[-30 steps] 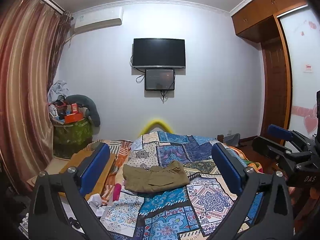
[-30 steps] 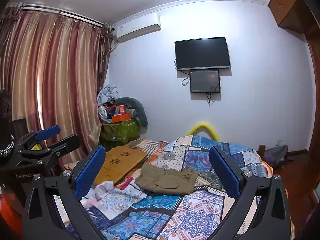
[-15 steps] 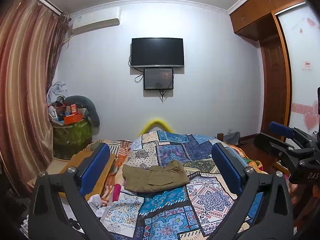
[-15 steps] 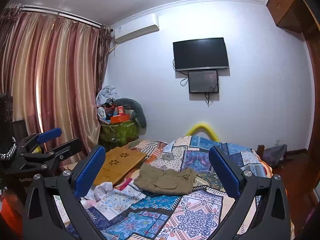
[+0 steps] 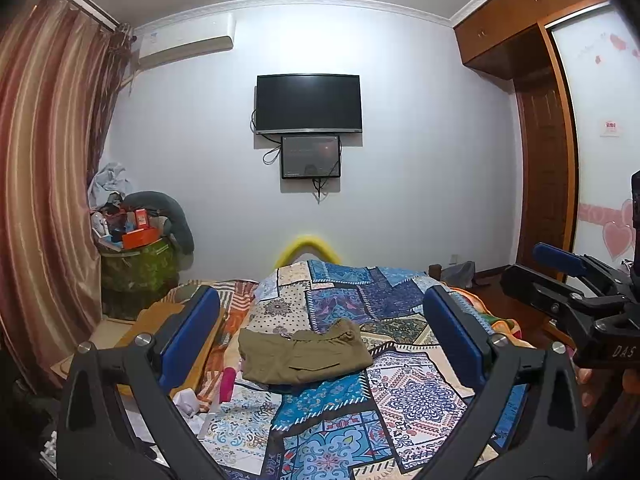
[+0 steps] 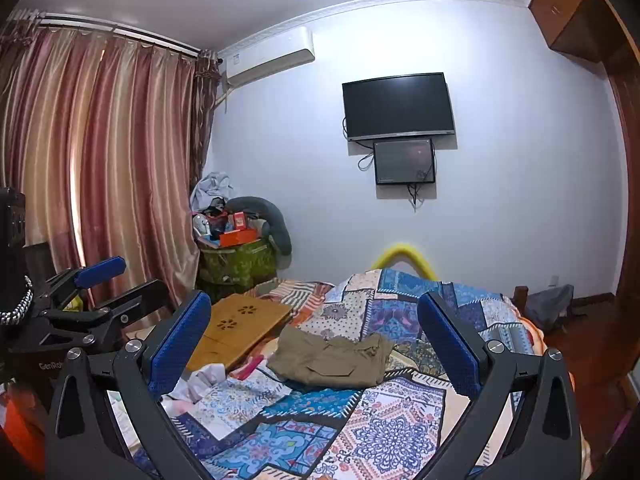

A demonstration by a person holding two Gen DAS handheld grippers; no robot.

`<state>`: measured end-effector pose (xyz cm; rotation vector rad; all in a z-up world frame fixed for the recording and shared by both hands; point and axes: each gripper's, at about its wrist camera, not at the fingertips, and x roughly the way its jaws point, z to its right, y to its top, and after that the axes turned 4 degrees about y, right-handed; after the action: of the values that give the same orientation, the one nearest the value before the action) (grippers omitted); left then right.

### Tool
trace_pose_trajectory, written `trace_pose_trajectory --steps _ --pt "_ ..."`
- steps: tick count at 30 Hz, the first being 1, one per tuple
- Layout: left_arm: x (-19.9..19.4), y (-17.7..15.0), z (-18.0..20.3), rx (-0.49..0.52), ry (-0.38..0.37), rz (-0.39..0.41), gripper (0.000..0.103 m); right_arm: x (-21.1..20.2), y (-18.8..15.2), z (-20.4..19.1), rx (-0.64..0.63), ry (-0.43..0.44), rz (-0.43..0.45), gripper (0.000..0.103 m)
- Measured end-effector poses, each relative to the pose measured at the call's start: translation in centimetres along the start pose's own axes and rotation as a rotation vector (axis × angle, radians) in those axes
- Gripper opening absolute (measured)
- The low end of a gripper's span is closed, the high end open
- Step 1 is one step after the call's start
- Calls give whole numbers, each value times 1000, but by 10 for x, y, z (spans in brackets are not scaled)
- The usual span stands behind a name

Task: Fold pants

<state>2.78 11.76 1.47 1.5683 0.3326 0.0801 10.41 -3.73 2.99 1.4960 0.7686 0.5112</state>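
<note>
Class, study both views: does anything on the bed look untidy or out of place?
Yes. The olive pants lie bunched and askew on the patchwork quilt, and crumpled white cloth sits at the quilt's left edge beside the wooden lap desk.

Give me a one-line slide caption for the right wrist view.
Open right gripper held back from olive pants lying bunched on the patchwork bedspread, the left gripper alongside.

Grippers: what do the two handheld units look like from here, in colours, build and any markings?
Both are matte black frames with silver screws and two fingers faced with textured blue pads. The left gripper and the right gripper look alike. In the left wrist view, the right gripper's body shows white lettering "DAS". In the right wrist view, the left gripper's body reads "GenRob". No cables or sleeves are visible.
</note>
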Motion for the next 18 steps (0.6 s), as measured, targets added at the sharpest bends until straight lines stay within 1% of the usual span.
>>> trace_pose_trajectory --steps 18 --pt "4 3 0 -9 -17 -8 103 -1 -1 1 3 -5 3 103"
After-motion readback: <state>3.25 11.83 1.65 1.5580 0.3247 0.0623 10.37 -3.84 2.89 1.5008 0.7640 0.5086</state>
